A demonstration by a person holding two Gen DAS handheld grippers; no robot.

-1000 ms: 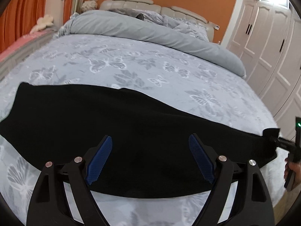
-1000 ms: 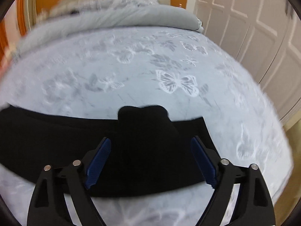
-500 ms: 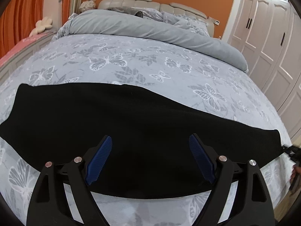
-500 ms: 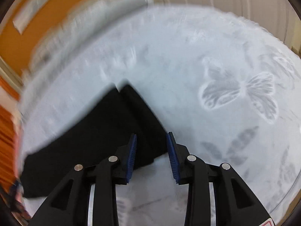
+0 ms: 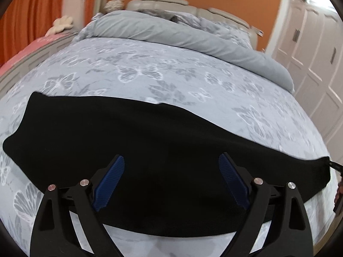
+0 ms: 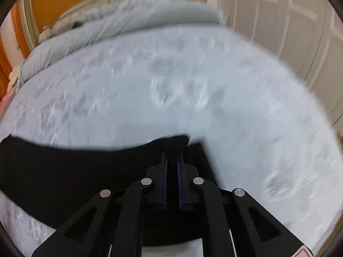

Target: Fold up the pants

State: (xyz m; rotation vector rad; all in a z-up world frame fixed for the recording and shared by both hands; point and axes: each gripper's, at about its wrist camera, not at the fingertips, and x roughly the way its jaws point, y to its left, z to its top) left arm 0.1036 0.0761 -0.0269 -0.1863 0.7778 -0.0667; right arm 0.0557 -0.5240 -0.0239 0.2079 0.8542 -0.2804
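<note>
The black pants (image 5: 150, 141) lie flat as a long band across the near part of the bed, running left to right. My left gripper (image 5: 171, 171) is open and hovers over the middle of the pants, holding nothing. My right gripper (image 6: 172, 160) is shut on the right end of the pants (image 6: 85, 167), with a fold of black cloth bunched between the blue pads. The right gripper's tip also shows in the left wrist view (image 5: 335, 167) at the pants' far right end. The right wrist view is blurred by motion.
The bed has a grey butterfly-print cover (image 5: 171, 75). A rolled grey duvet (image 5: 171, 32) and pillows lie at the headboard. White wardrobe doors (image 5: 317, 53) stand to the right. Orange curtains (image 5: 32, 10) hang at the left.
My right gripper has closed from wide open onto the right end of the pants and swung around. The left gripper stayed open over the middle of the pants.
</note>
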